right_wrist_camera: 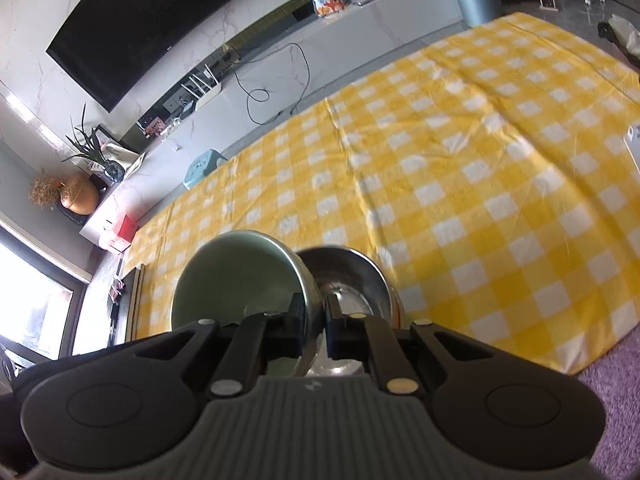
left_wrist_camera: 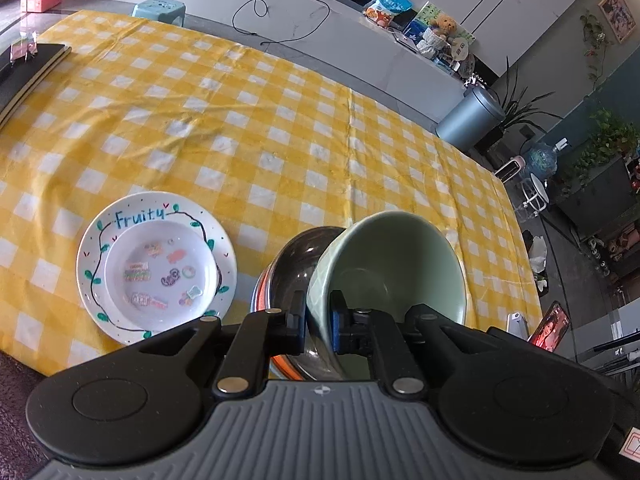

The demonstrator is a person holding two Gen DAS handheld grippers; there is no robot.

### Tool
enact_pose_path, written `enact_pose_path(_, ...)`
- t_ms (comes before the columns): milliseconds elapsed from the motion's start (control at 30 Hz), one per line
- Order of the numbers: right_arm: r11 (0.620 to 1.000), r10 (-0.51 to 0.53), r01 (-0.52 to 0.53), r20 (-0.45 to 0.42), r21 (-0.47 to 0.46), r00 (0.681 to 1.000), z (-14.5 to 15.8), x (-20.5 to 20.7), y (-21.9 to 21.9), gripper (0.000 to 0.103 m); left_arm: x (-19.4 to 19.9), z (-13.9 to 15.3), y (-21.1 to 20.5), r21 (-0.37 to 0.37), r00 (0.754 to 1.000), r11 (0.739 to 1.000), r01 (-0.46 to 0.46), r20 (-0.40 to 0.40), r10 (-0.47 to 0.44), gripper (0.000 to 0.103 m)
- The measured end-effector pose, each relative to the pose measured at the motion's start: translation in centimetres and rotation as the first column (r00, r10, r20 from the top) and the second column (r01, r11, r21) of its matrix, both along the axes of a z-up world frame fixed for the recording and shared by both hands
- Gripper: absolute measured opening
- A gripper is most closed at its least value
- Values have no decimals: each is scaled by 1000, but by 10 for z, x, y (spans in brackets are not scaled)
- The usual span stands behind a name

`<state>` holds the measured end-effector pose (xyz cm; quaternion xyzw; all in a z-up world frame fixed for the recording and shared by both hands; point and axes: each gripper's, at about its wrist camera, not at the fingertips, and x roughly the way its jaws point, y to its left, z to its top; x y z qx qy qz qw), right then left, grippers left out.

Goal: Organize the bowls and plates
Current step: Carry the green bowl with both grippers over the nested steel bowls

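Two bowls in play: your left gripper (left_wrist_camera: 319, 322) is clamped on the wall of the pale green ceramic bowl (left_wrist_camera: 394, 258), low centre of its frame, tilted over a steel bowl (left_wrist_camera: 298, 268). Your right gripper (right_wrist_camera: 314, 322) pinches a green bowl's rim (right_wrist_camera: 240, 276) beside the steel one (right_wrist_camera: 348, 276). The "Fruity" plates (left_wrist_camera: 156, 272) sit stacked lower left on the yellow checked cloth (left_wrist_camera: 248, 128).

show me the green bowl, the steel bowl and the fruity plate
green bowl (left_wrist_camera: 400, 264), left wrist view, inner wall
steel bowl (right_wrist_camera: 352, 276), right wrist view, inside
fruity plate (left_wrist_camera: 138, 220), left wrist view, lettered rim
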<state>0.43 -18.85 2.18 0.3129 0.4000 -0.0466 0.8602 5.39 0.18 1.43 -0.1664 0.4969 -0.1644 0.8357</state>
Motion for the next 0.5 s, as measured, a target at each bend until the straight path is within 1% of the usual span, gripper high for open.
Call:
enact_pose_path(100, 1000, -6, 6, -10, -23, 1000, -3, -3, 1, 7, -5, -9, -1, -14, 1000, 1000, 3, -20, -4, 12)
enact_pose_path(233, 999, -20, 19, -22, -45, 1000, -7, -4, -1, 6, -3, -11, -8, 6, 1000, 1000, 23, -6, -23, 12)
enact_pose_path(400, 997, -29, 26, -37, -70, 999, -12, -2, -1, 5, -1, -17, -13, 16, 999, 999, 45, -22, -45, 12)
enact_pose_path(500, 997, -27, 24, -44, -79, 999, -16, 1, -1, 5, 1, -18, -15, 39, 998, 997, 60, -20, -59, 12)
